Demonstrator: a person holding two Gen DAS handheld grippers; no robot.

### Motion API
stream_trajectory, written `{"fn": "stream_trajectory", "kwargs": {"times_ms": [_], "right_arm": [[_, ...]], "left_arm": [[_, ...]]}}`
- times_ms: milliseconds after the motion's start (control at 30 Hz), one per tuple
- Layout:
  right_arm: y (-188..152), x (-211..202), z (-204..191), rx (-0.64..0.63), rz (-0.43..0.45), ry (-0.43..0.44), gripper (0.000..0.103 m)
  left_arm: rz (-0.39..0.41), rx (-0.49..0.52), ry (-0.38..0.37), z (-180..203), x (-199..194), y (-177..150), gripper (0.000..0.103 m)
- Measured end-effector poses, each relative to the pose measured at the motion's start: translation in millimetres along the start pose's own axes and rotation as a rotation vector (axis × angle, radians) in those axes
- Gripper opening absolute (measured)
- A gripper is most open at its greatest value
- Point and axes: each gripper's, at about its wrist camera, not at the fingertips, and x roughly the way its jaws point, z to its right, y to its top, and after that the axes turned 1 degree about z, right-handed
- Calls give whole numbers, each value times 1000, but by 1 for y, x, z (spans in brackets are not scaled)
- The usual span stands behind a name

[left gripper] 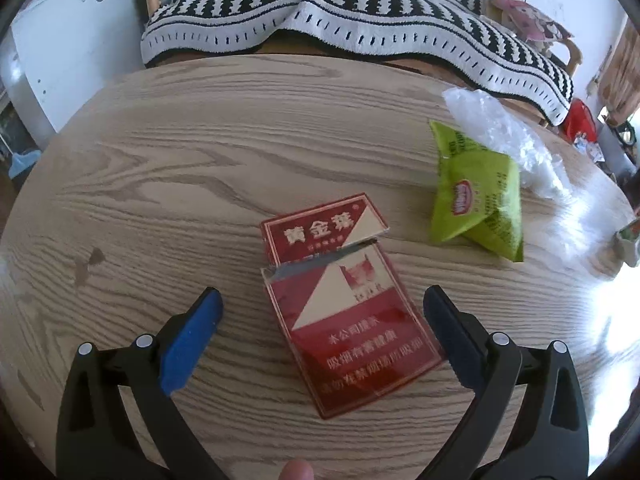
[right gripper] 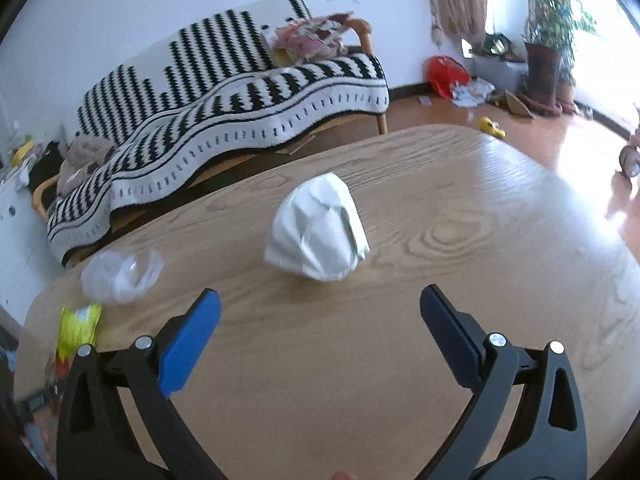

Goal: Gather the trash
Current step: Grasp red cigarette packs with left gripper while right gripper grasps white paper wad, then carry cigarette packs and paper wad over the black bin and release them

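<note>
Trash lies scattered over the wood-grain tabletop [left gripper: 168,168] we work at. Our left tool [left gripper: 322,300] is released, its blue pads spread wide, and a red cigarette pack [left gripper: 348,312] lies flat between them with its flip lid partly open; the right pad sits just beside the pack's edge, though we cannot tell whether it touches. Beyond the pack, to the right, a green snack wrapper [left gripper: 478,196] rests on the tabletop, and a crumpled clear plastic bag [left gripper: 500,128] lies just behind it, seemingly touching.

Our right tool [right gripper: 320,304] is likewise released and holds nothing, hanging over bare wood. Ahead of it sits a crumpled white paper ball [right gripper: 318,228], apart from both pads. In this view the clear plastic bag [right gripper: 120,270] is off to the left, with the snack wrapper [right gripper: 78,326] near the tabletop's left edge, blurred. A sofa under a black-and-white striped blanket [right gripper: 240,112] stands behind the tabletop.
</note>
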Motion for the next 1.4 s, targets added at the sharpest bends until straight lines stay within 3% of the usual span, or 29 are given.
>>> {"fn": "stream_trajectory", "kwargs": {"times_ms": [233,267,300,333,400,500,867,1067,1400], "right_arm": [[37,65,-2,55,-46,-11,96],[41,72,-1,65,-52,-14,89],[42,76,0,69,-51,-13,79],[43,79,1,72,-61,-12,66],[41,81,4,80,-70,-11,64],[35,80,7,73,-76,17,60],[12,55,4,30,-48,29,57],[2,23,-7,-1,-25,86,57],[-3,-80,-9,-25,64,128,57]], "left_arm": [[27,-8,-13,-3,2,3,97],[46,5,-28,-2,2,2,97],[70,24,-46,-2,1,1,92],[98,55,-56,0,0,-1,79],[140,128,-35,5,0,-6,64],[150,107,-64,-1,-2,-6,57],[153,110,-82,-6,-3,-8,54],[144,94,-93,-10,-9,-12,53],[250,118,-256,12,-113,-29,53]]}}
